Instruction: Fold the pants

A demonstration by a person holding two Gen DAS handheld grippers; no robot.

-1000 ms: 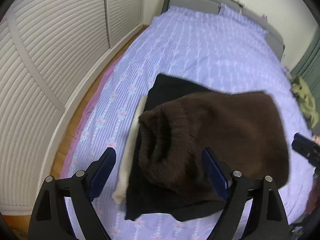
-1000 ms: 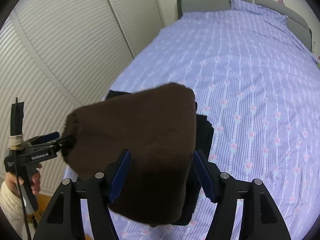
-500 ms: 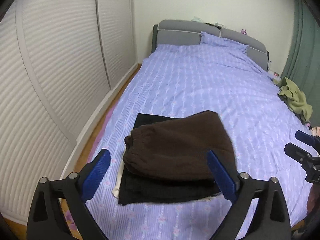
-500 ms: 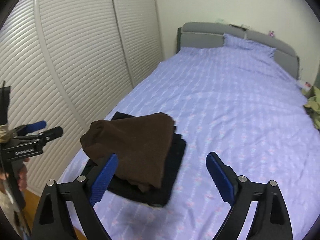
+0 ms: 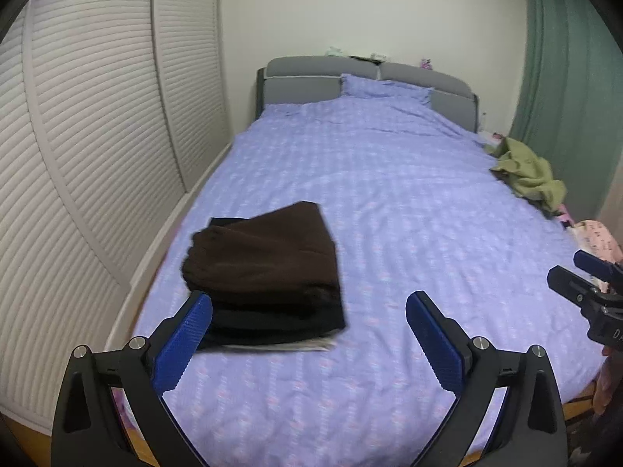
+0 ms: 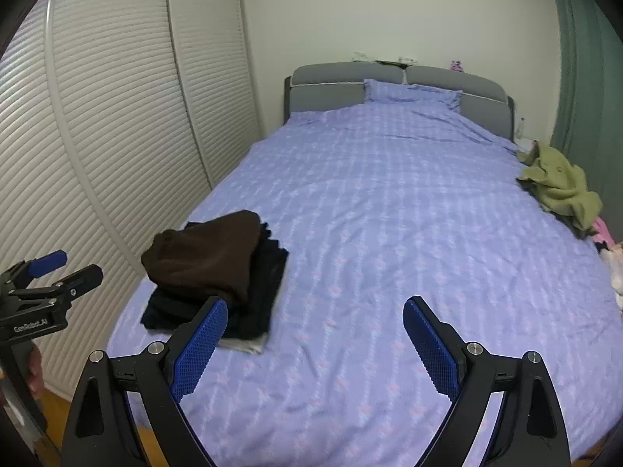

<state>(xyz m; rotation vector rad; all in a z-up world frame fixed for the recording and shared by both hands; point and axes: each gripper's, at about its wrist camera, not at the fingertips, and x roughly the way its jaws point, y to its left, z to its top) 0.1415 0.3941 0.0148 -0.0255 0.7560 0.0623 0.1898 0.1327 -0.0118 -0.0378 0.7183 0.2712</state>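
Brown pants (image 5: 261, 257) lie folded atop dark stack (image 5: 272, 321), grippers apart

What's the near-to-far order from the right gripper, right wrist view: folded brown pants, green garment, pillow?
From the right gripper:
1. Brown pants, top of the stack, near left.
2. Green garment, crumpled at the bed's right edge, mid-depth.
3. Pillow, far end against the headboard.

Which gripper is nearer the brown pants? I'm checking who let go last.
Left. The left gripper hangs open just short of the brown pants, slightly to their right. The right gripper, also open, sits farther right.
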